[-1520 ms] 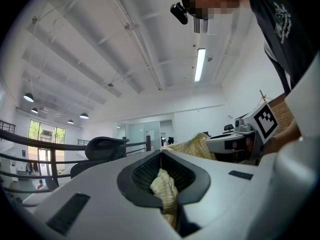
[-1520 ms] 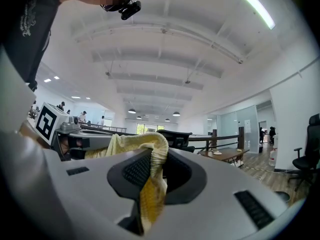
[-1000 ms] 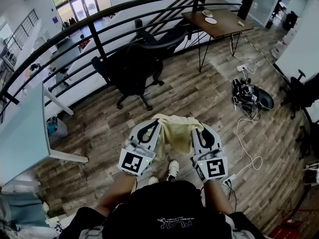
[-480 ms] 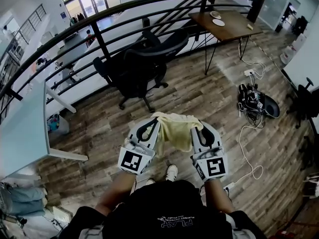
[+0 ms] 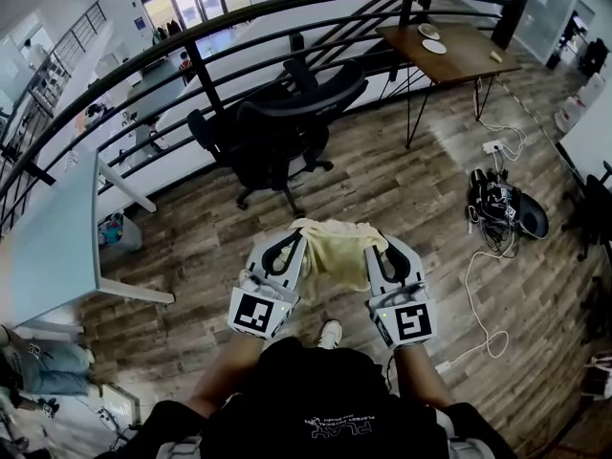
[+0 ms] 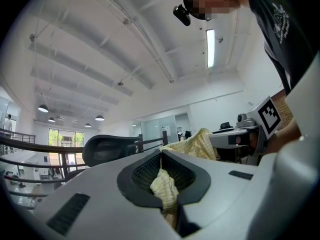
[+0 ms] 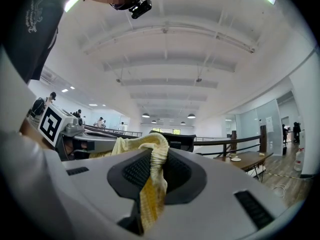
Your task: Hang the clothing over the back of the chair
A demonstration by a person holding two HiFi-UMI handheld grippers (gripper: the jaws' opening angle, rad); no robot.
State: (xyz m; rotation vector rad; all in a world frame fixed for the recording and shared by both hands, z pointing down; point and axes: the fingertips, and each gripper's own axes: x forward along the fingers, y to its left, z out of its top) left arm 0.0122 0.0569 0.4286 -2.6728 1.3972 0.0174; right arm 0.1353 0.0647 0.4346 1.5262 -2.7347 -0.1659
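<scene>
Two claws [image 5: 297,241] [image 5: 379,245] clamp one garment [image 5: 337,254].

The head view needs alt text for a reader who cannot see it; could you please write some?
From above, a person holds a pale yellow garment between the left gripper and right gripper, each shut on its top edge. A black office chair stands ahead on the wood floor, before a dark railing.
</scene>
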